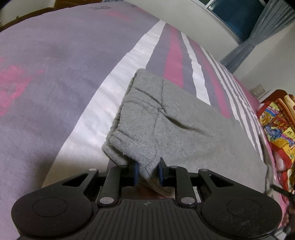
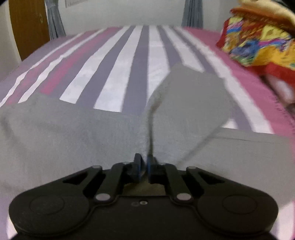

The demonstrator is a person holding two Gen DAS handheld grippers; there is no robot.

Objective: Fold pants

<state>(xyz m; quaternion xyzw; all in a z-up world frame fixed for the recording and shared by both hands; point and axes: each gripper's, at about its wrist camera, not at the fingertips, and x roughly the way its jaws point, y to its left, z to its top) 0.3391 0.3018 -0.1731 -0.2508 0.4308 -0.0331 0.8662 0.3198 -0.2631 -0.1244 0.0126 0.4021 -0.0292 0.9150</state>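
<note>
Grey sweatpants (image 1: 166, 118) on a striped bed sheet (image 1: 55, 73).
Both the left gripper (image 1: 147, 172) and the right gripper (image 2: 144, 169) clench the sweatpants; a colourful blanket (image 2: 258, 40) lies beside them, and curtains (image 1: 272, 27) hang beyond.

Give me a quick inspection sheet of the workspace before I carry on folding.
Surface: striped bedsheet, grey, white and pink.
Job's things: grey pants spread on the sheet, one part raised.
Clutter: colourful bundle at the bed's edge.
Grippers: left hand-held gripper shut on a pants corner; right hand-held gripper shut on a pants fold.
Cables: nothing seen.
Surroundings: wooden door, grey curtains, window.
</note>
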